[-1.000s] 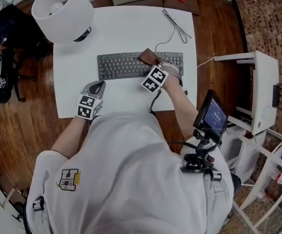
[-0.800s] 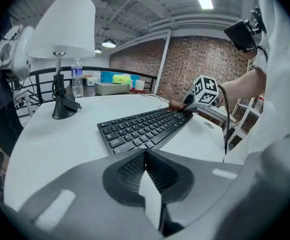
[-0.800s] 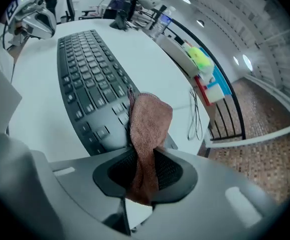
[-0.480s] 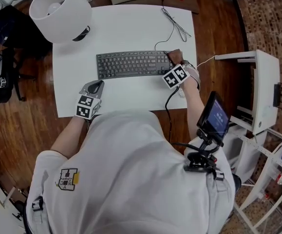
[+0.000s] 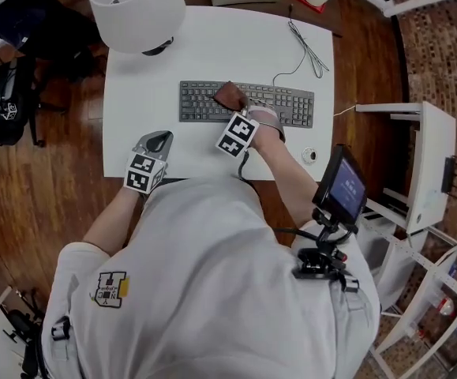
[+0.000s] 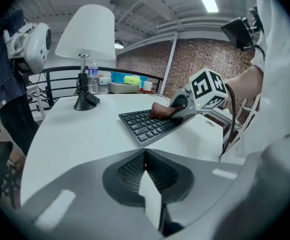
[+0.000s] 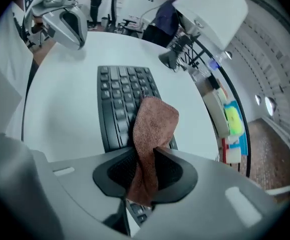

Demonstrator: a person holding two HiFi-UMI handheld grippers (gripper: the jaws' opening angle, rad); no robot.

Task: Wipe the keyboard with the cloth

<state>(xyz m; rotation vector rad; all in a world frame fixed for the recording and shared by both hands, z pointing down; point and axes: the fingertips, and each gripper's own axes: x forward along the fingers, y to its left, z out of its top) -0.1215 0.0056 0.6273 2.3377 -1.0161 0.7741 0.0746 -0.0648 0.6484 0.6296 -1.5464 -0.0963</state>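
A black keyboard [image 5: 285,106] lies across the middle of the white table [image 5: 204,46]. My right gripper [image 5: 232,107] is shut on a brown cloth [image 5: 229,95] and holds it down on the keys left of the keyboard's middle. In the right gripper view the cloth [image 7: 153,121] hangs out from between the jaws onto the keyboard [image 7: 115,101]. My left gripper [image 5: 160,139] rests near the table's front left, apart from the keyboard, its jaws together with nothing in them. From the left gripper view the cloth [image 6: 160,111] and the right gripper [image 6: 181,107] show on the keyboard [image 6: 141,126].
A white lamp [image 5: 137,10] stands at the back left of the table. A thin cable [image 5: 304,47] runs from the keyboard to the back right. A small round object [image 5: 310,156] lies near the front right corner. A white shelf unit [image 5: 419,164] stands right of the table.
The right gripper carried the cloth to the keyboard's right end, then back leftwards past its middle. The left gripper stayed near the front left of the table.
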